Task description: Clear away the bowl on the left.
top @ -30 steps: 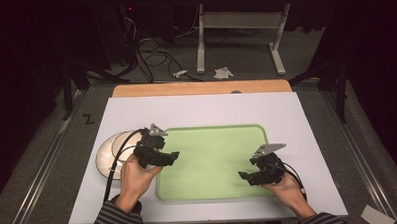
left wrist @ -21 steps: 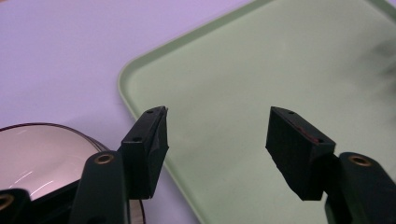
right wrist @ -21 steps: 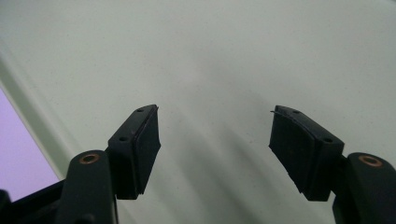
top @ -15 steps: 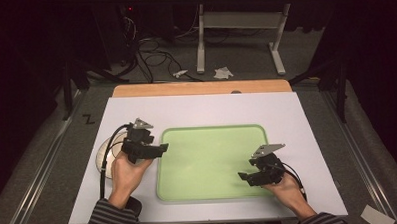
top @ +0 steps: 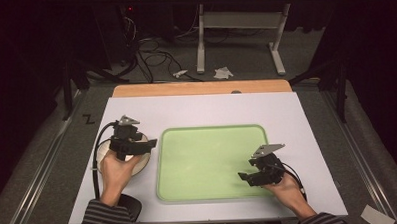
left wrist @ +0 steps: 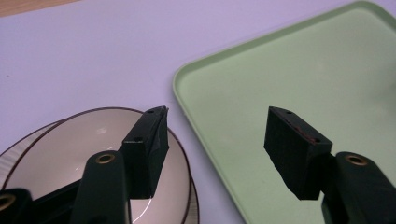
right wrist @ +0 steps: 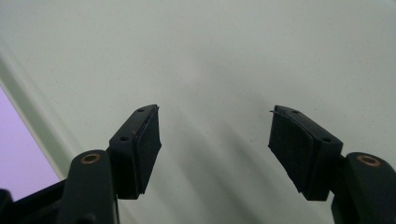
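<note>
High view: one white table [top: 206,109] is seen, and on it one green tray [top: 210,161] is laid near the middle. Two stacked plates [left wrist: 70,149] with dark rims are set just beside the tray's left edge, apart from it. Two grippers are held by two hands. The left gripper [top: 146,144] is held over the plates, its jaws having just been closing slightly yet spread wide with nothing between them. The right gripper [top: 245,176] is held over the tray's right part, jaws spread and empty.
</note>
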A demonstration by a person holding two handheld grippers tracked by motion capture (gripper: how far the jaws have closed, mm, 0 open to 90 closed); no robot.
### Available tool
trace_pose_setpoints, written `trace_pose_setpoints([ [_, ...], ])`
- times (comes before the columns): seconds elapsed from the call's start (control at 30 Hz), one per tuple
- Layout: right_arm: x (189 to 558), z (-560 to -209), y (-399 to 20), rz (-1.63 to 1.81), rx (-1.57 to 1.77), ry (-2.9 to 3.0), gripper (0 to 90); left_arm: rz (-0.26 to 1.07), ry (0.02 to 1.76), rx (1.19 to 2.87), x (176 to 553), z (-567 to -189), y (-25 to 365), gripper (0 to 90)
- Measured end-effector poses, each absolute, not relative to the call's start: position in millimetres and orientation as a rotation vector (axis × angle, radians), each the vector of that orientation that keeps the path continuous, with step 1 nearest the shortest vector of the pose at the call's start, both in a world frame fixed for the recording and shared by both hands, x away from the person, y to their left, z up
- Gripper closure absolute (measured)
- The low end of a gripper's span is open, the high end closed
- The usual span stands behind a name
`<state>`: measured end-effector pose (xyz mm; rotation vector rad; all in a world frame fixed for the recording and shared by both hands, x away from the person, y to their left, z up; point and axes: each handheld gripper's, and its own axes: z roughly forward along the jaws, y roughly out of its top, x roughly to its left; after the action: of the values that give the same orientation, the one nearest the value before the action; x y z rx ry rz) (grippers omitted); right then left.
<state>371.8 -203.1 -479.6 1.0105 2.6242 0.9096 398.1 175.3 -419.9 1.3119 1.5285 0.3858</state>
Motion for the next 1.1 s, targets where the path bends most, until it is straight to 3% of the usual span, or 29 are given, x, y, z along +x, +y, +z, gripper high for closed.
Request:
trace_pose_setpoints([
  [0.87, 372, -480, -203, 0.907, 1.003, 2.641, 35.3, 0.509, 1.729, 1.12, 414, -433, 248, 38.6],
  [1.1, 372, -481, -202, 0.905, 1.002, 2.647, 35.2, 0.476, 1.812, 1.072, 419, -445, 266, 38.7],
])
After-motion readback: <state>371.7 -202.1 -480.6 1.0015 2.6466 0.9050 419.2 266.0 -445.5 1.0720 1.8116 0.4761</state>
